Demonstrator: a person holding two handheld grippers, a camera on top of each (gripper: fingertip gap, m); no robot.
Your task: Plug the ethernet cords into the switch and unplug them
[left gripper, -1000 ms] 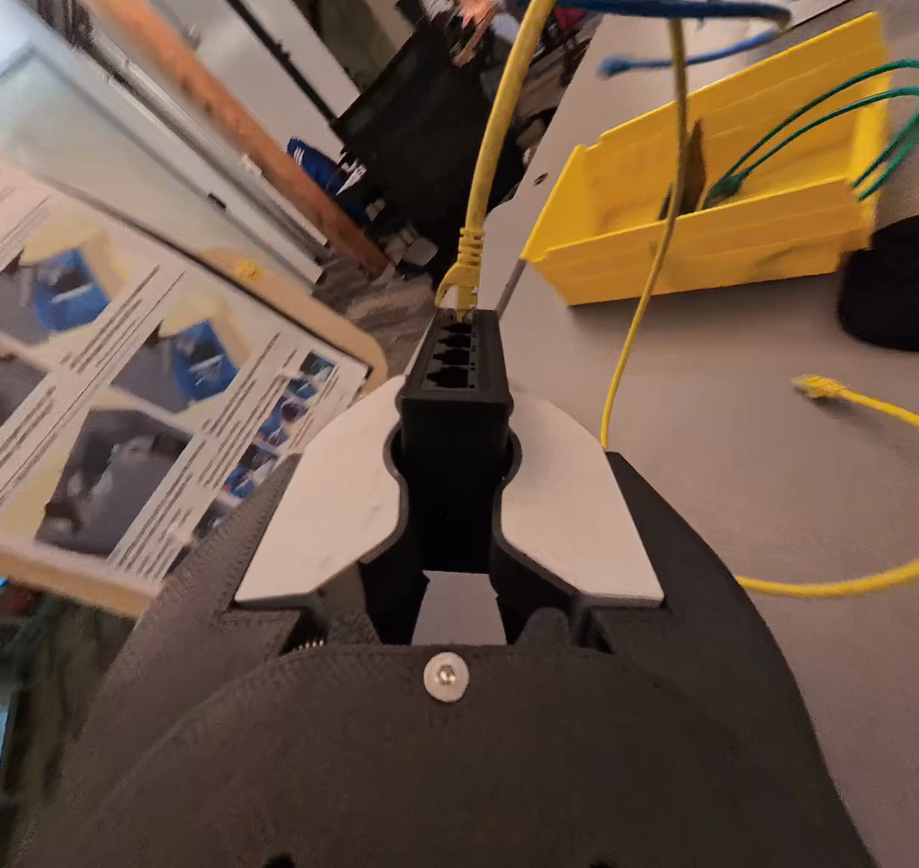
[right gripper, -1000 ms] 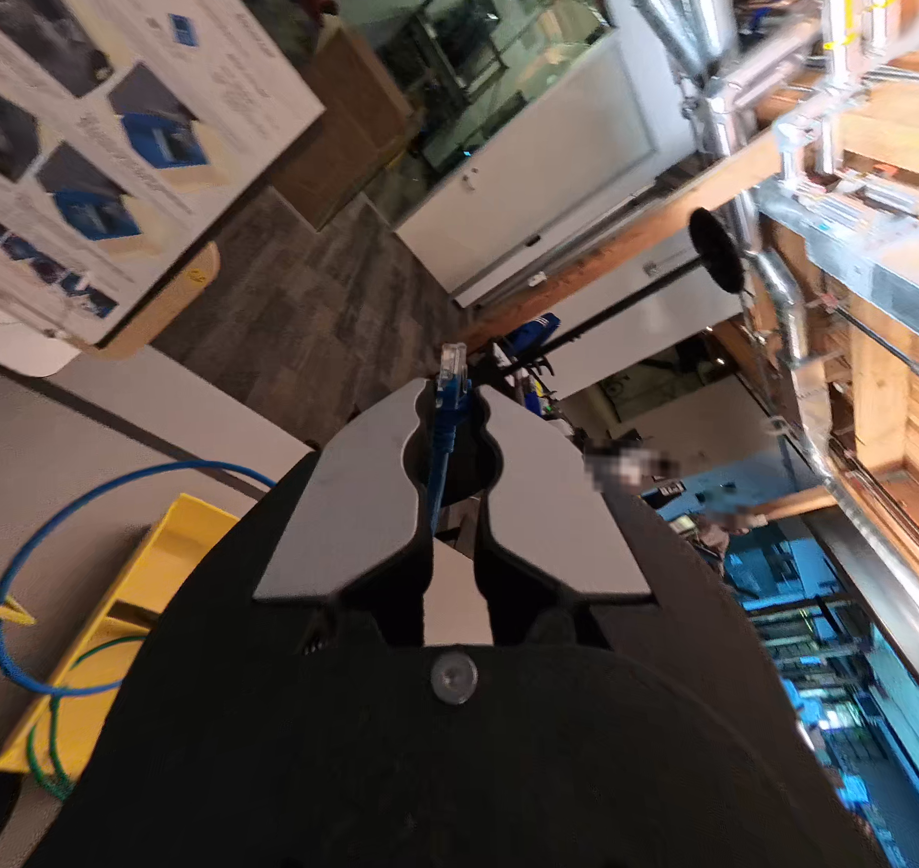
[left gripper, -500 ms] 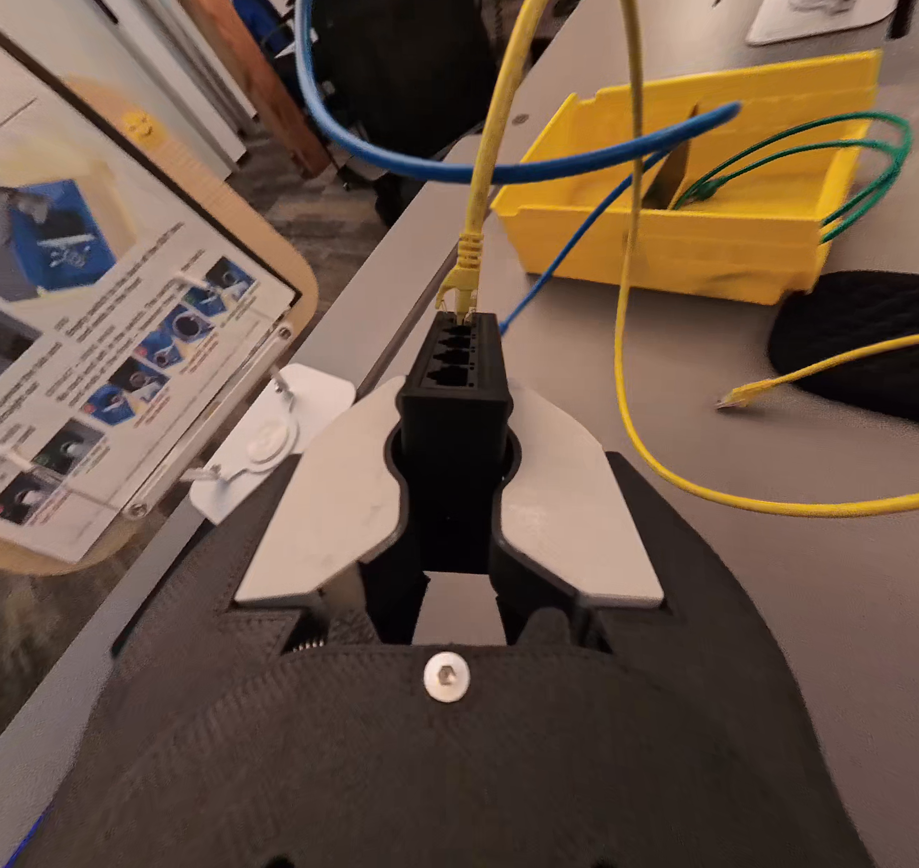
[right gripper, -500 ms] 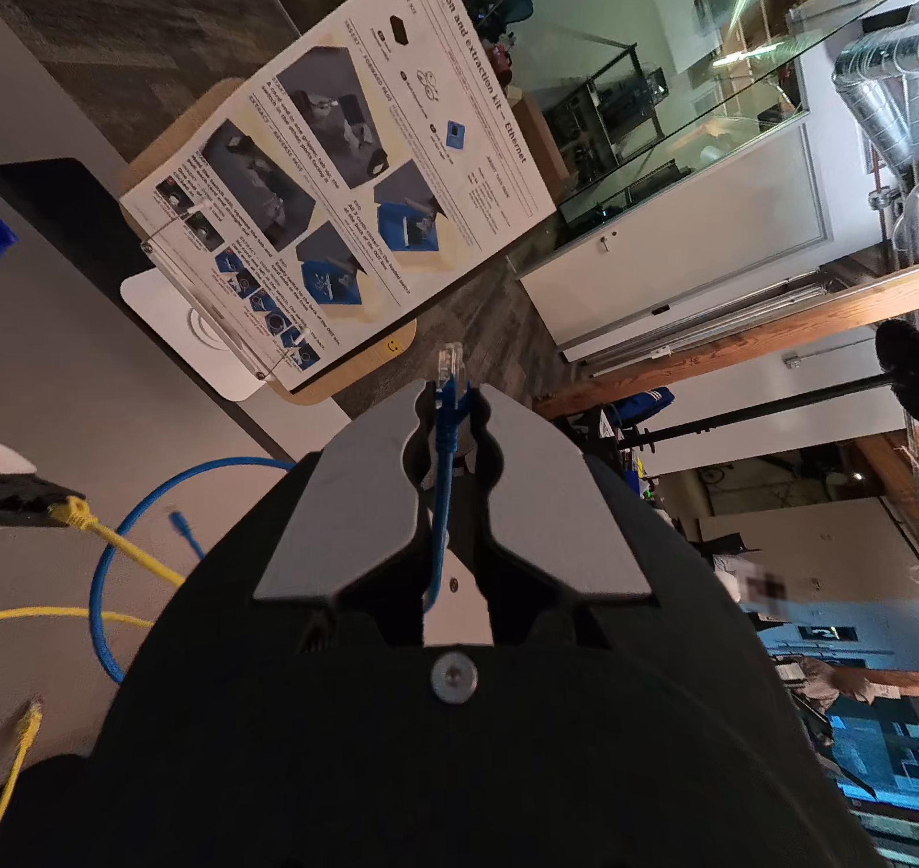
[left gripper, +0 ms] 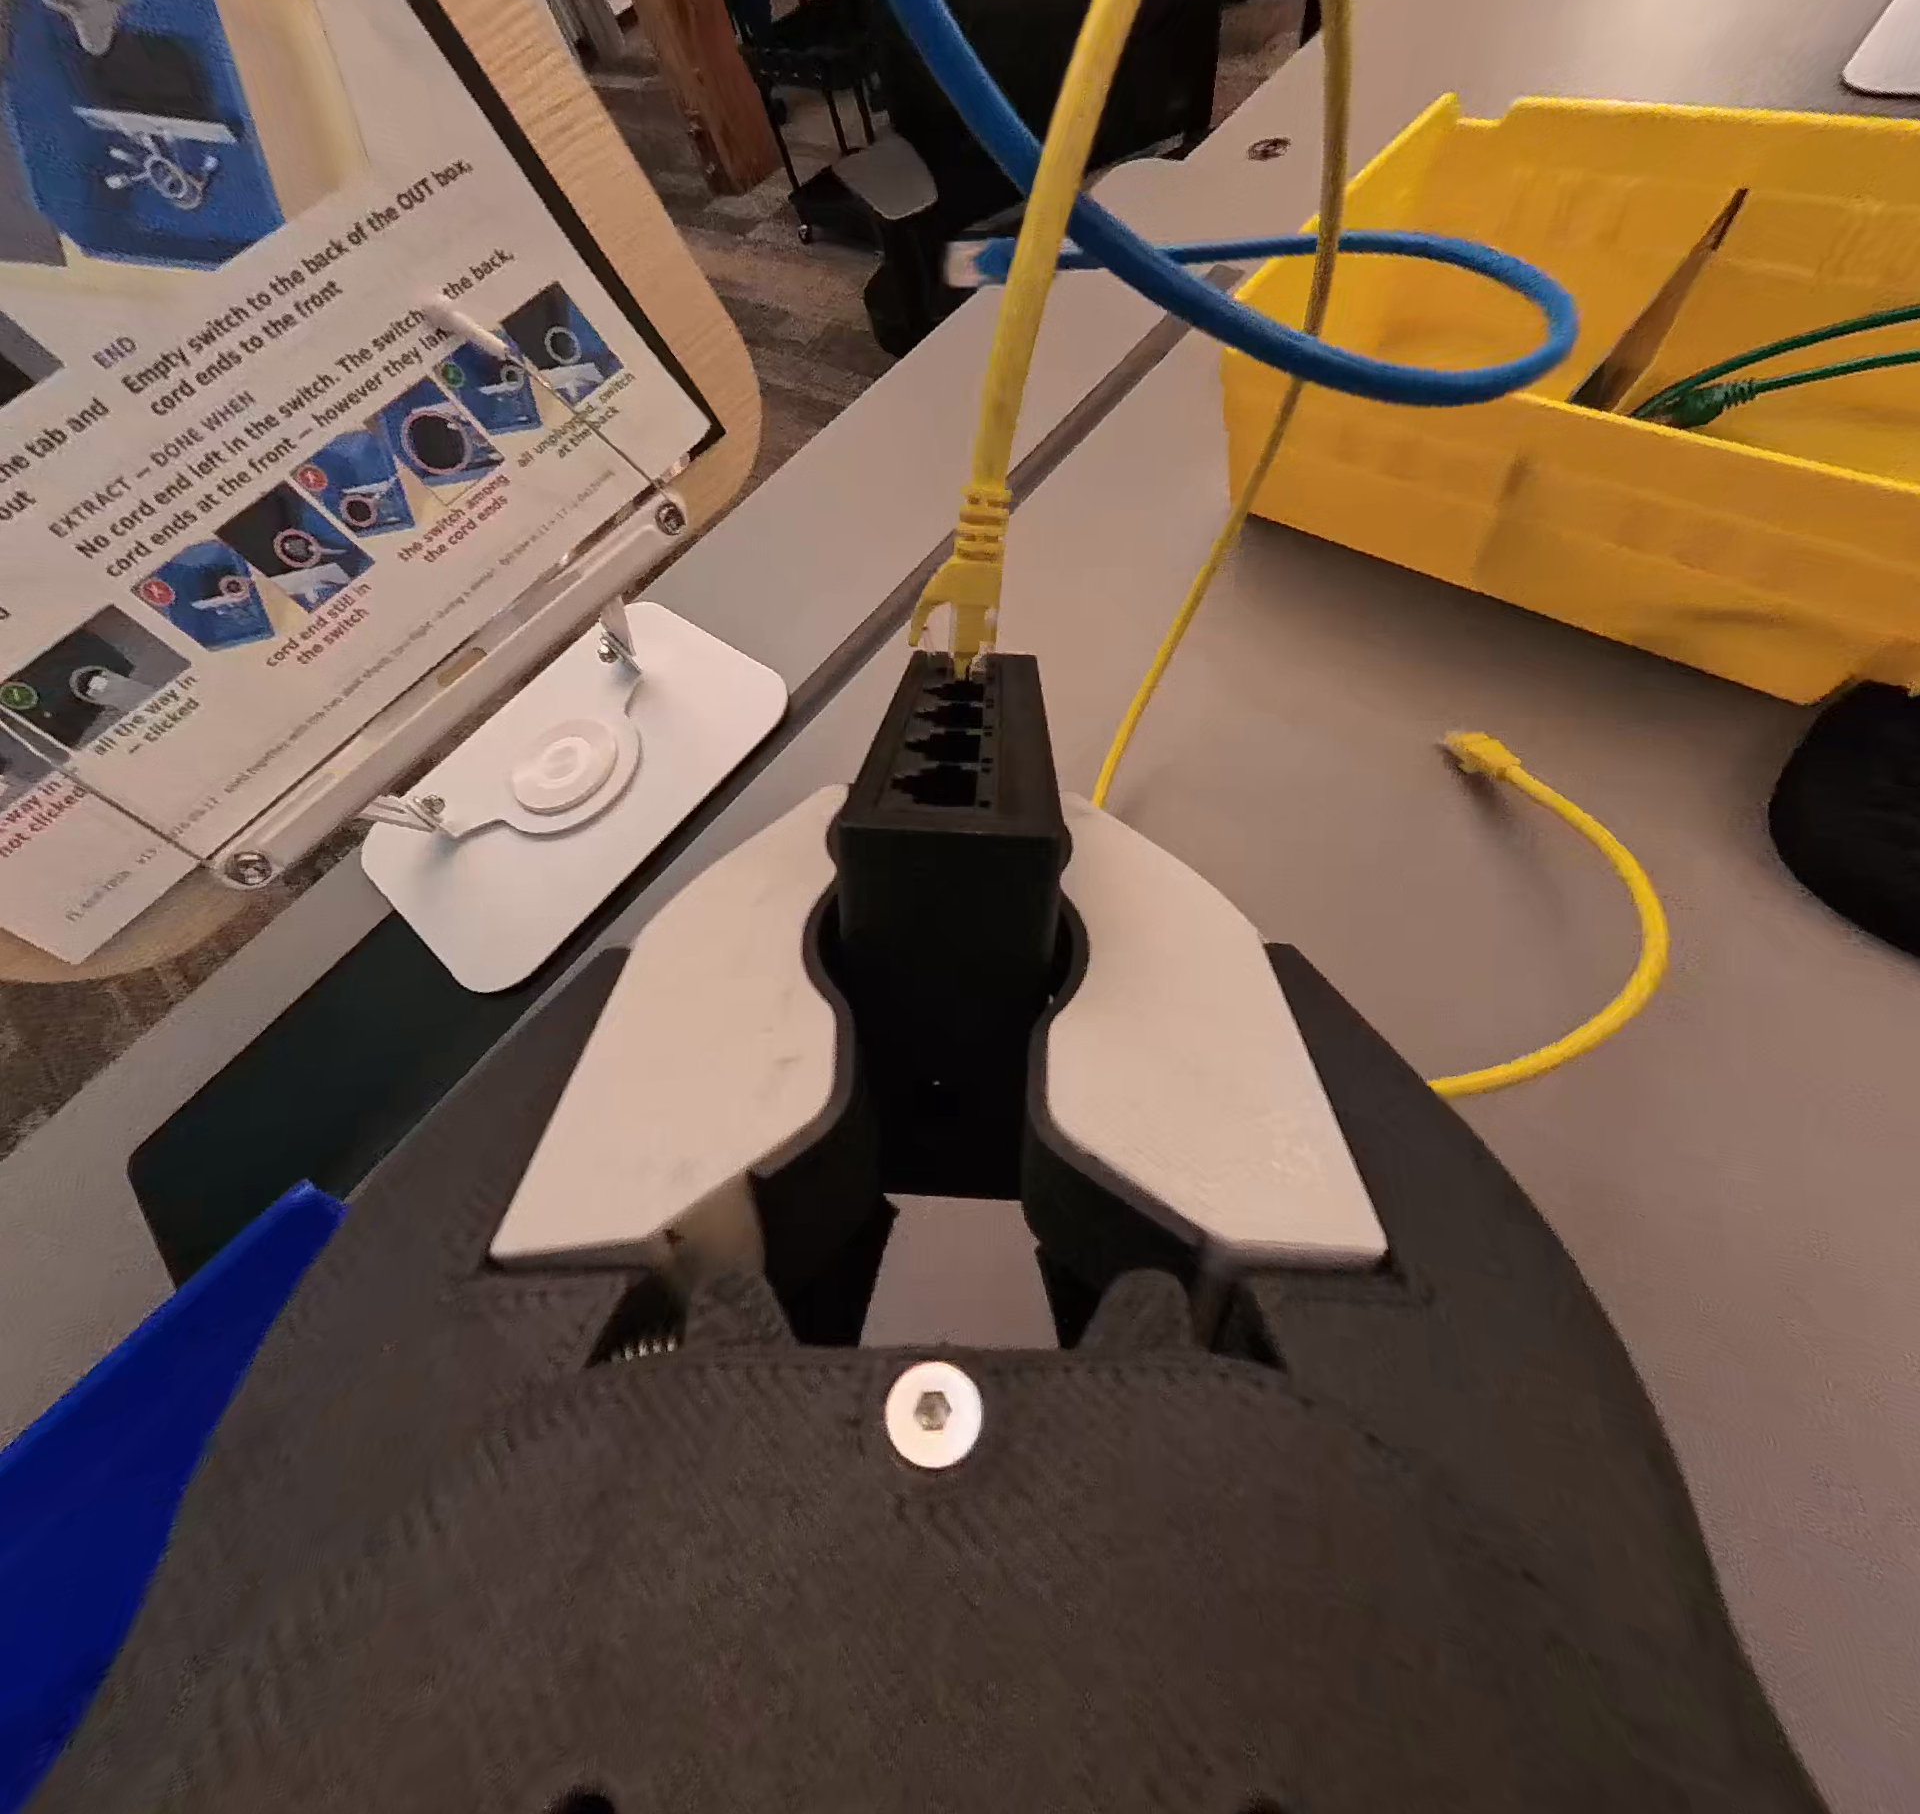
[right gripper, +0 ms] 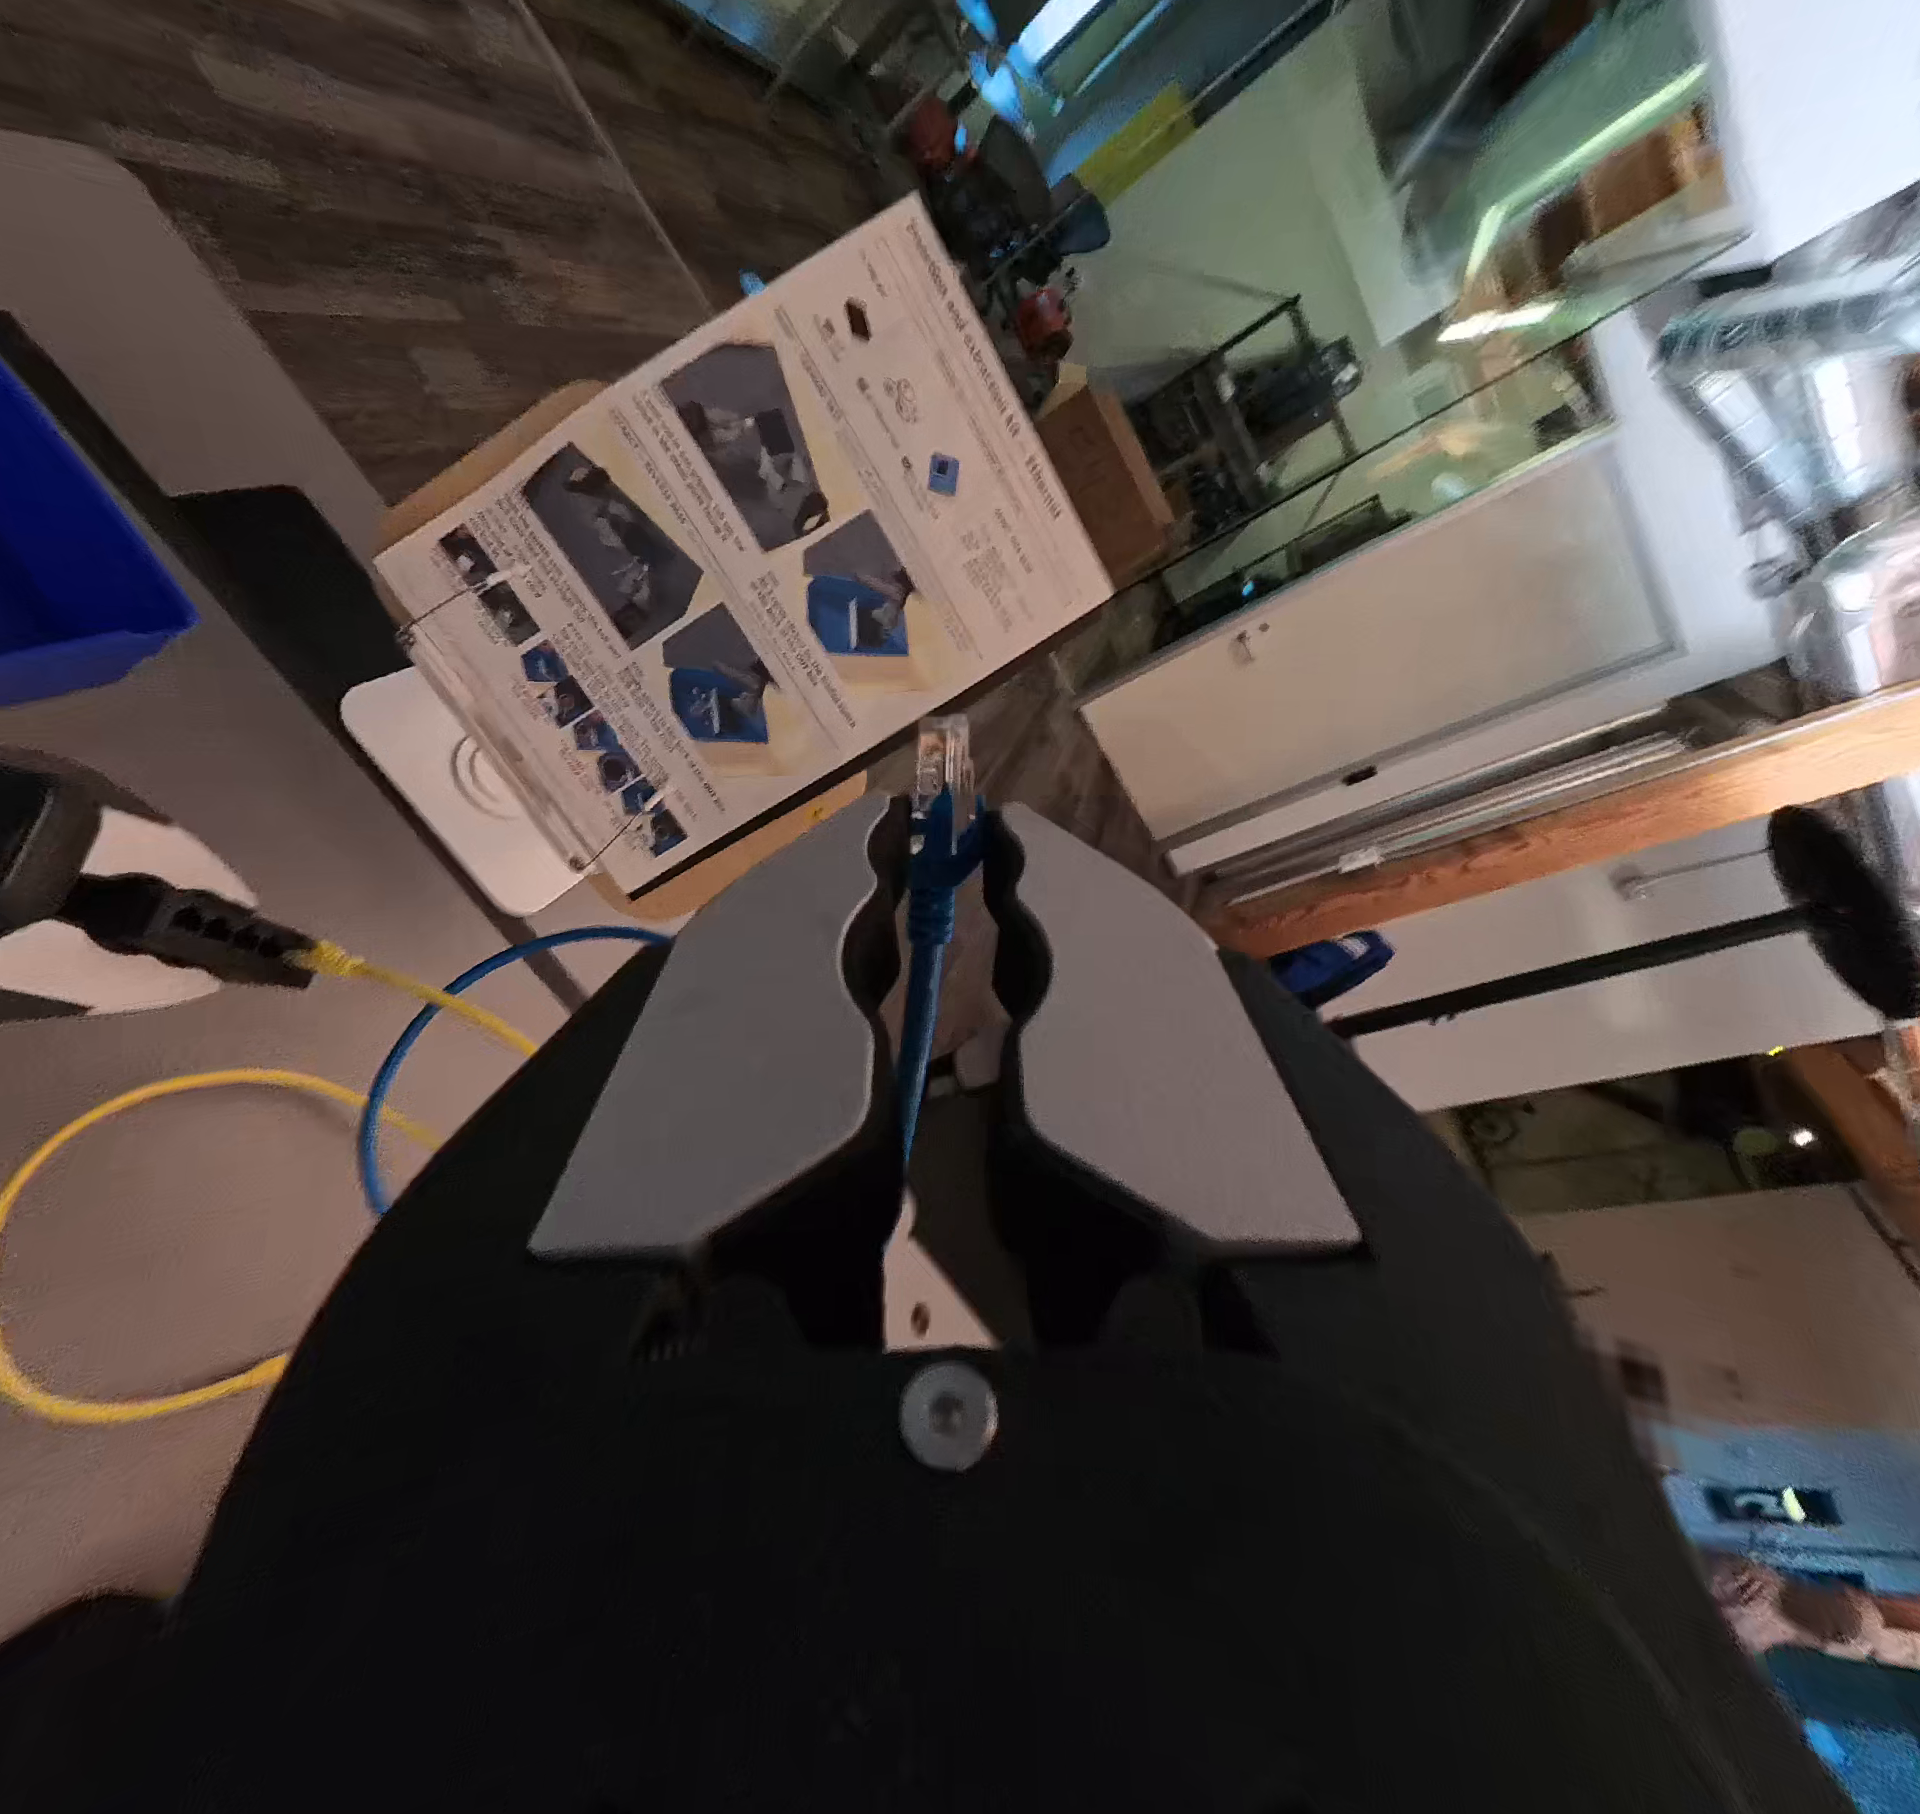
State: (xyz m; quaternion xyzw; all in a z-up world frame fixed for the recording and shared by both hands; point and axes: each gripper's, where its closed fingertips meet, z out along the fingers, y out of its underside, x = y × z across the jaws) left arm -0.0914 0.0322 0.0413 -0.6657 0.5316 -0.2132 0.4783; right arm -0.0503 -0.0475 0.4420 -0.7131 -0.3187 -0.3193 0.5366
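My left gripper [left gripper: 951, 881] is shut on a black ethernet switch [left gripper: 951, 788] and holds it above the grey table with its row of ports facing up. A yellow cord [left gripper: 1013, 310] is plugged into the farthest port; its free end [left gripper: 1475, 754] lies on the table to the right. My right gripper [right gripper: 940, 829] is shut on a blue cord [right gripper: 930, 933] just behind its clear plug [right gripper: 943, 751], which sticks out past the fingertips. The blue cord [left gripper: 1247, 310] loops through the air above the switch in the left wrist view. The switch [right gripper: 187, 923] also shows far left in the right wrist view.
A yellow bin [left gripper: 1621, 393] with green cords [left gripper: 1787, 372] stands at the back right. An instruction sheet on a white stand [left gripper: 312, 393] stands at the table's left edge. A blue bin corner [left gripper: 125, 1452] is at the near left. A black pad [left gripper: 1860, 829] lies at the right. Left tips to right tips: about 40 centimetres.
Both grippers have swung while keeping their grip. The instruction sheet is now closer in the left wrist view, and the blue cord's loop has come in above the switch. The switch now shows in the right wrist view.
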